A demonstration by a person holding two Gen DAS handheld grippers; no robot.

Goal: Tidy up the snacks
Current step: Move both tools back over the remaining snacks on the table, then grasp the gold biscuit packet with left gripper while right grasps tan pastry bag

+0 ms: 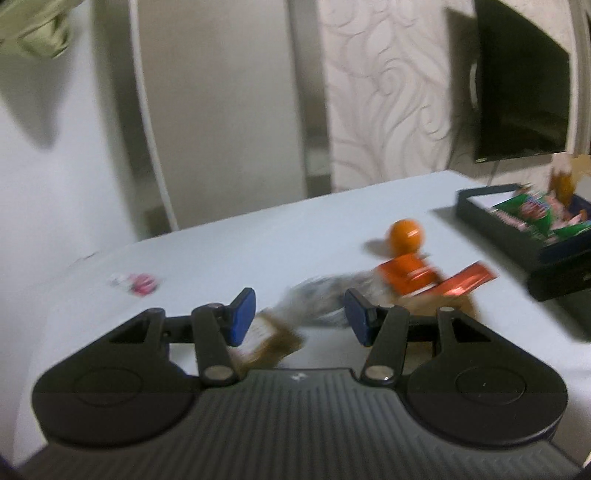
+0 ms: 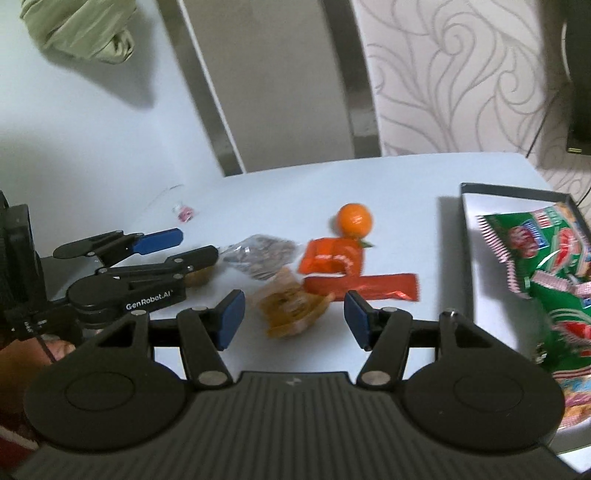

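Loose snacks lie on the white table (image 2: pixel 406 177): an orange fruit (image 2: pixel 354 219), red-orange packets (image 2: pixel 332 258), a long red packet (image 2: pixel 364 286), a clear bag of dark seeds (image 2: pixel 258 256) and a yellow-brown pastry pack (image 2: pixel 291 312). My right gripper (image 2: pixel 293 319) is open, hovering just above the pastry pack. My left gripper (image 1: pixel 299 314) is open above the seed bag (image 1: pixel 317 297) and a brown packet (image 1: pixel 267 341); it shows in the right wrist view (image 2: pixel 188 245) at left. A dark box (image 2: pixel 517 192) at right holds green snack bags (image 2: pixel 543 251).
A small pink candy (image 2: pixel 184 213) lies alone at the table's far left. A chair back (image 2: pixel 280 85) stands behind the table. A dark screen (image 1: pixel 521 96) hangs on the patterned wall at right. Green cloth (image 2: pixel 77 29) hangs at top left.
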